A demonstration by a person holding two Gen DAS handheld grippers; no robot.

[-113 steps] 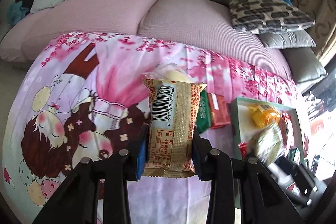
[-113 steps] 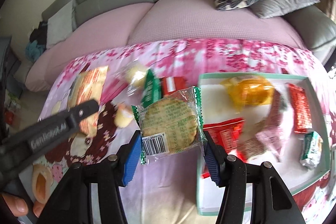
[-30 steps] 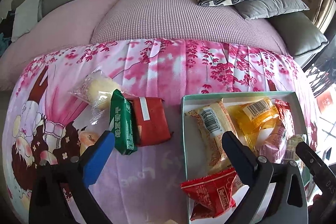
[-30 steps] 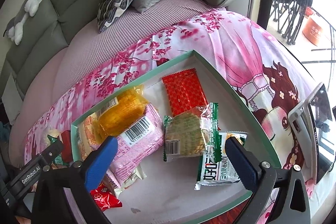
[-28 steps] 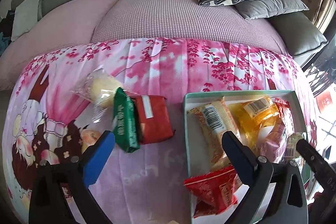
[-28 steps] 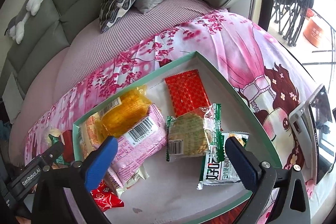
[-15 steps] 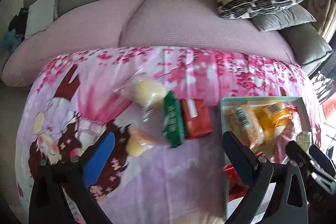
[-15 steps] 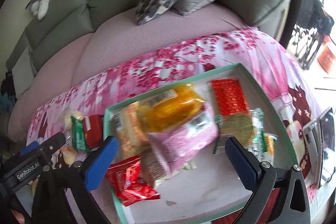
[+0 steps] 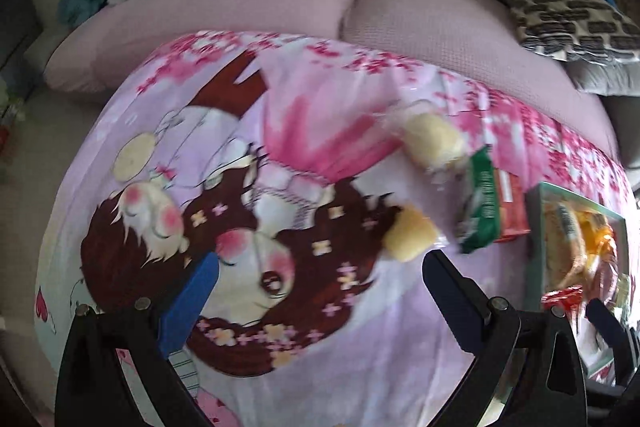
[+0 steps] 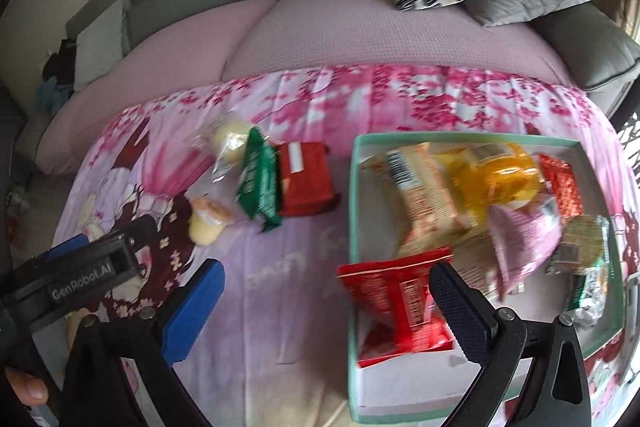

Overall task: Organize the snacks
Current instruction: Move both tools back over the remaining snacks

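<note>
With both the left gripper [image 9: 318, 277] and the right gripper [image 10: 326, 287] spread wide and empty, most snacks already fill the green tray [image 10: 351, 211] on the right, while four remain on the blanket [image 10: 280, 267] to its left: two pale buns, a green packet [image 10: 258, 181] and a red packet [image 10: 306, 183].

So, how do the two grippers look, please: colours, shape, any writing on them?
Both look alike. The left gripper and the right gripper each have a black frame with small silver bolts and two long flat fingers with blue textured pads. In the right wrist view, the left gripper's black body carries white lettering that reads about "GenRobot.AI". No cables or sleeves are visible.
</note>
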